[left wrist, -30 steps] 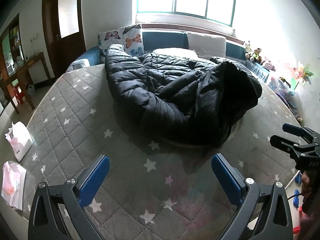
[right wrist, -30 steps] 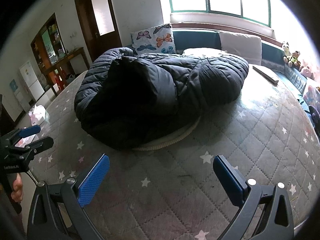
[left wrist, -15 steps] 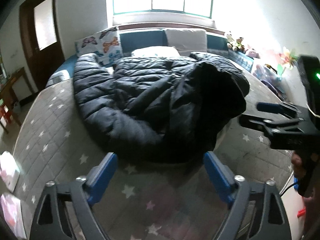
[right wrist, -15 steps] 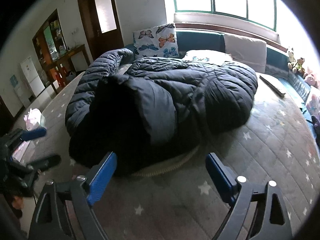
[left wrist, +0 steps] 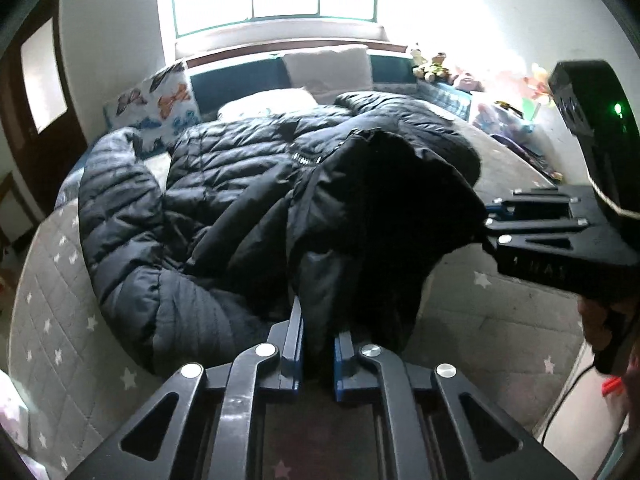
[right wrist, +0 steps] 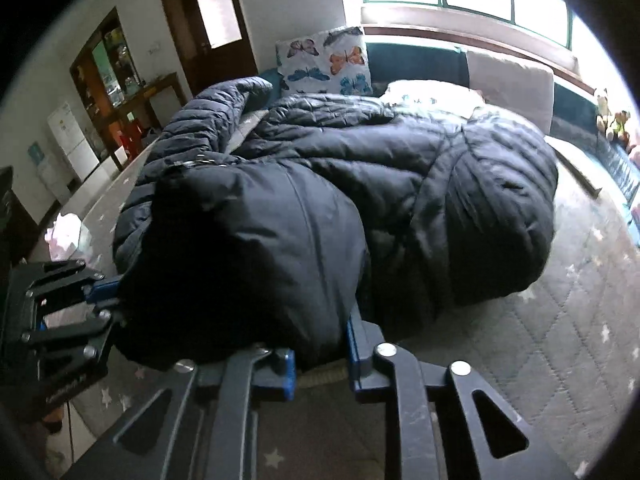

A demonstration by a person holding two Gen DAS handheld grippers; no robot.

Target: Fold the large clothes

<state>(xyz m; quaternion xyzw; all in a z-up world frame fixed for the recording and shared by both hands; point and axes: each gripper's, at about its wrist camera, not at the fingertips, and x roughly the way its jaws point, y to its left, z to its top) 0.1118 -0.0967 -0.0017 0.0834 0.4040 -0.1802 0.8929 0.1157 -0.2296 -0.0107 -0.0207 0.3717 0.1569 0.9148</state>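
A large dark quilted puffer jacket (left wrist: 248, 200) lies crumpled on a grey star-patterned bed (left wrist: 52, 304). Its hood end is nearest me. My left gripper (left wrist: 318, 340) is shut on the jacket's near edge. In the left wrist view my right gripper (left wrist: 486, 224) grips the same dark hood end from the right. In the right wrist view the jacket (right wrist: 400, 200) fills the middle, and my right gripper (right wrist: 320, 354) is shut on its near hem. My left gripper (right wrist: 108, 296) holds the jacket at the left there.
A butterfly pillow (right wrist: 326, 62) and white pillows (left wrist: 326, 68) lie at the head of the bed under the window. Stuffed toys (left wrist: 430, 64) sit at the far right. A door (right wrist: 208, 20) and a wooden cabinet (right wrist: 114, 68) stand at the left.
Both grippers moved forward to the jacket's near edge and closed on it. One second ago both were open above the bare bed.
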